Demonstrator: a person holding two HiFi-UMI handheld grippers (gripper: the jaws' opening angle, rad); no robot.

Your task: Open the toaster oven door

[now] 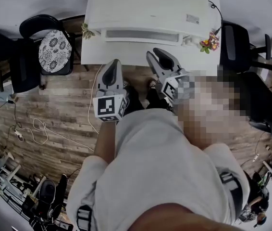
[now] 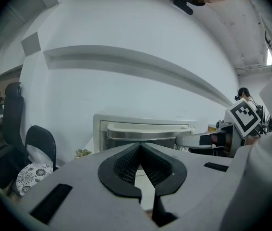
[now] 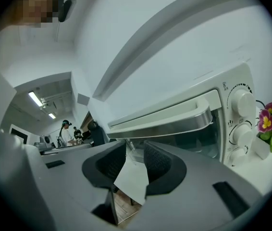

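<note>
Toaster oven [image 1: 145, 11] stands on the worktop [image 1: 126, 53], door [image 3: 196, 137] closed. Right tool [image 3: 135, 150], jaws apart and empty, faces its handle [image 3: 165, 117]; left tool [image 2: 139, 146] is closed on nothing.

A white table [image 1: 93, 52] is found just beyond the fingers [image 1: 111, 76] of the left gripper [image 1: 113, 61] and those of the right gripper [image 1: 153, 52]. A white toaster oven [image 1: 148, 8] is set on it, straight ahead of both pairs. A small green plant [image 1: 87, 31] is placed left of the left fingers, a pot of pink flowers [image 1: 209, 43] right of the right ones. Beneath the fingers a plank floor [image 1: 54, 105] is spread. On it, left of the left fingers, a black chair [image 1: 54, 49] is stood and a pale cable [image 1: 35, 129] is strewn.
</note>
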